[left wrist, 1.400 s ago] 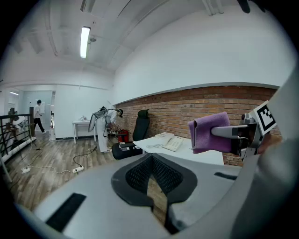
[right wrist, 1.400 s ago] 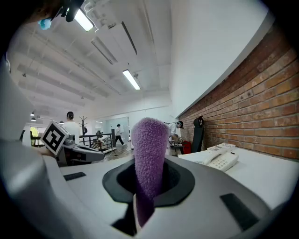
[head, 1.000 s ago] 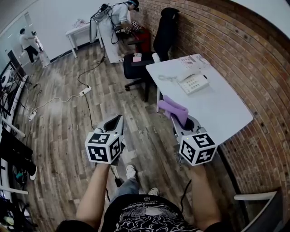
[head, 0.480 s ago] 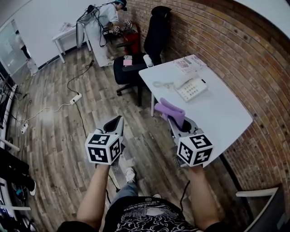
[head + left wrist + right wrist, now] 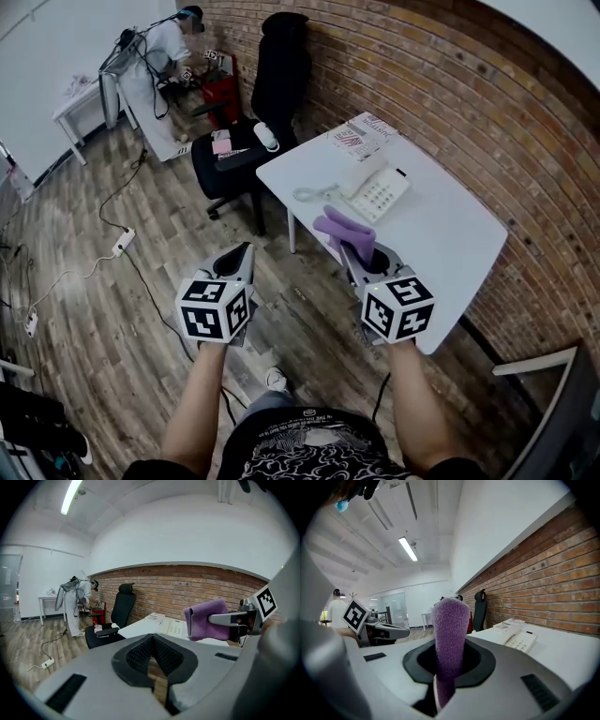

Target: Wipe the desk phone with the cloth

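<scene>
We have the purple cloth [image 5: 450, 634] clamped between the fingers of the right gripper [image 5: 359, 253], gripped at its lower end so that a folded pad stands out past the fingertips. The left gripper [image 5: 242, 253] carries nothing, its fingers drawn together with at most a sliver between them. The desk phone [image 5: 375, 189] lies well ahead of the right fingers and slightly to their right, on the white desk [image 5: 450, 234], and nothing is touching it yet.

The cloth looks fuzzy, light and limp. We expect the free end to bend under pressure, so the wipe should press with the part nearest the fingertips. The phone looks like light plastic on a smooth top. We judge it could slide, and the handset could be nudged off its cradle, so steadying the body at one edge with the left fingers seems wise.

The head view alone shows the layout: the coiled cord [image 5: 309, 195] left of the phone and the papers [image 5: 361, 136] beyond it. The right gripper view shows the cloth's pile and the grip itself. The left gripper view shows the pad side-on, covering part of the phone.
</scene>
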Demonstrator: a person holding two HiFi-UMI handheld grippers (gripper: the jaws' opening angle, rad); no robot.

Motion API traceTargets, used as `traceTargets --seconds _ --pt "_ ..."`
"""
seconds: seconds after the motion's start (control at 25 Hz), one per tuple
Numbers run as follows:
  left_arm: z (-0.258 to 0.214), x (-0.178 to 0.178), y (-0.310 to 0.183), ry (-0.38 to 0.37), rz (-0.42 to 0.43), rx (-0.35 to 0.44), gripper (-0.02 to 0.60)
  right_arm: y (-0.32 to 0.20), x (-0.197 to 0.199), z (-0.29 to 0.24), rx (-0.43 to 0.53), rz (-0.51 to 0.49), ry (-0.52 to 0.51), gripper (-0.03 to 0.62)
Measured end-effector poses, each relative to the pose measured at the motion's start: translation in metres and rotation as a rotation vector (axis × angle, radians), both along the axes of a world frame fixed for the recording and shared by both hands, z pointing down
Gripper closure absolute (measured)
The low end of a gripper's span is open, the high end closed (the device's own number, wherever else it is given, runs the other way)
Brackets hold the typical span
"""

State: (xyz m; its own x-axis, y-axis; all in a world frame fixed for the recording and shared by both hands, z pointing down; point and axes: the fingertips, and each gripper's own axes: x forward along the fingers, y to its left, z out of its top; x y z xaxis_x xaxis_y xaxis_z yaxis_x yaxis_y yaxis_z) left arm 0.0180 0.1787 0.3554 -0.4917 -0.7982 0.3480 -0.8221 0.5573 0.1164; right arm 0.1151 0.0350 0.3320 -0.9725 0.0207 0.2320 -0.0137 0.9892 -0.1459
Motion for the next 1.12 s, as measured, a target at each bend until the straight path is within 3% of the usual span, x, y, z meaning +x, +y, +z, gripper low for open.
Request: traceTargets --seconds 0.4,1.12 --pt "0.006 -0.059 -0.015 0.021 0.137 0.006 0.575 -0.002 -0.044 -0.001 0.014 0.131 0.019 0.551" --pt "0.018 -0.077 -0.099 0.005 0.357 -0.014 0.575 -0.078 -0.034 0.002 0.004 0.370 -0.014 0.551"
